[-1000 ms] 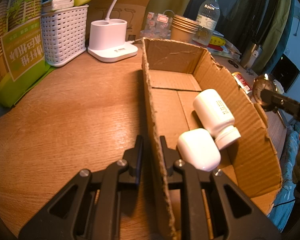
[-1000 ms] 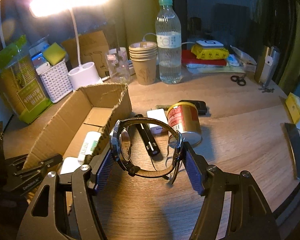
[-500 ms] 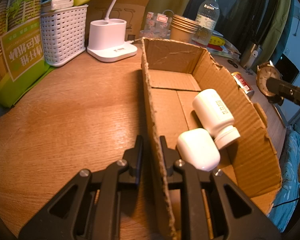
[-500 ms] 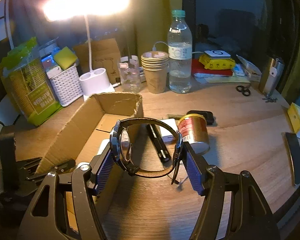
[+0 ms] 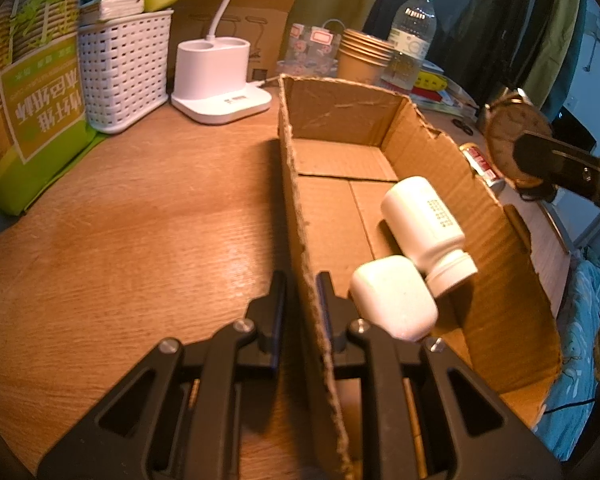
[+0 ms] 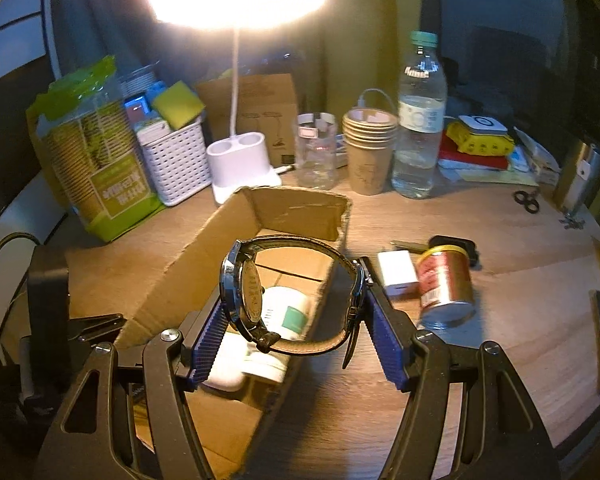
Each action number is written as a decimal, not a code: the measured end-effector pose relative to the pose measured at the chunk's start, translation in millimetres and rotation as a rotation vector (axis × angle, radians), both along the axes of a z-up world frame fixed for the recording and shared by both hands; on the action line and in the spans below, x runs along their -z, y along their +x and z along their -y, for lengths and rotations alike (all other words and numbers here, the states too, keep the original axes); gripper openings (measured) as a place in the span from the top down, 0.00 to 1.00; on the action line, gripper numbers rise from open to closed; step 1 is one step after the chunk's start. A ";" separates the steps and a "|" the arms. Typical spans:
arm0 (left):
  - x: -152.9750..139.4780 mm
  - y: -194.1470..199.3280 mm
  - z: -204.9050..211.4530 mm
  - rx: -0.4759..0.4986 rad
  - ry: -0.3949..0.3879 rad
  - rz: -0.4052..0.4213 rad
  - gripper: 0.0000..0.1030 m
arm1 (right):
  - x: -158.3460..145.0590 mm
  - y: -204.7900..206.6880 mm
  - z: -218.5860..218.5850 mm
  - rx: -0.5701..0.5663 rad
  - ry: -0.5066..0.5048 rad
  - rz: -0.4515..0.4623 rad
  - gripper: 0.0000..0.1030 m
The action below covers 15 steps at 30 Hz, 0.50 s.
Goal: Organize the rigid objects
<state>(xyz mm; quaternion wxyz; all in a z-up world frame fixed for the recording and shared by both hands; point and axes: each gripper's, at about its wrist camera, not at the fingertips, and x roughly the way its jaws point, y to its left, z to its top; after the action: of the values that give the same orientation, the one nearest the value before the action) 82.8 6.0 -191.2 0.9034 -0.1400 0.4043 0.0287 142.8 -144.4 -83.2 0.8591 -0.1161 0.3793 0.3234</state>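
Observation:
My right gripper [image 6: 296, 316] is shut on a wristwatch [image 6: 248, 292] with a brown leather strap, its blue pads pressing on the watch face and the buckle side. The watch hangs over the right wall of an open cardboard box [image 6: 204, 248]. Inside the box lie a white pill bottle [image 5: 424, 224] on its side and a small white case [image 5: 392, 300]. My left gripper [image 5: 302, 292] is shut on the box's left wall [image 5: 296, 200], one finger on each side. In the left wrist view the watch [image 5: 508, 132] and a right finger show beyond the box's right wall.
On the table right of the box lie a red-labelled can [image 6: 444, 284], a white charger block [image 6: 396, 272] and a black key fob [image 6: 456, 244]. At the back stand a lamp base [image 6: 240, 160], a white basket [image 6: 172, 156], paper cups [image 6: 370, 148] and a water bottle [image 6: 420, 120].
My right gripper has carried the watch leftward and a little up, from over the table beside the box to above the box's right wall. The left gripper and box have stayed still.

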 end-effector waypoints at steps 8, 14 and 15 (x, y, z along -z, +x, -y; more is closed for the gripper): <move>-0.7 0.0 0.3 0.005 -0.003 0.000 0.84 | 5.3 -3.6 -19.6 -0.046 -0.014 -0.014 0.33; -1.2 0.2 0.7 0.007 -0.004 0.000 0.84 | 13.4 -2.8 -33.7 -0.071 -0.036 -0.036 0.33; -1.3 -0.3 1.8 0.008 -0.005 0.000 0.84 | 14.8 -2.7 -36.0 -0.075 -0.039 -0.039 0.33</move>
<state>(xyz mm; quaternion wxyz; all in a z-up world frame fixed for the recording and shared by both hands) 82.5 4.1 -189.9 0.9032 -0.1406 0.4048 0.0241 140.1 -108.4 -98.0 0.8364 -0.1406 0.3976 0.3500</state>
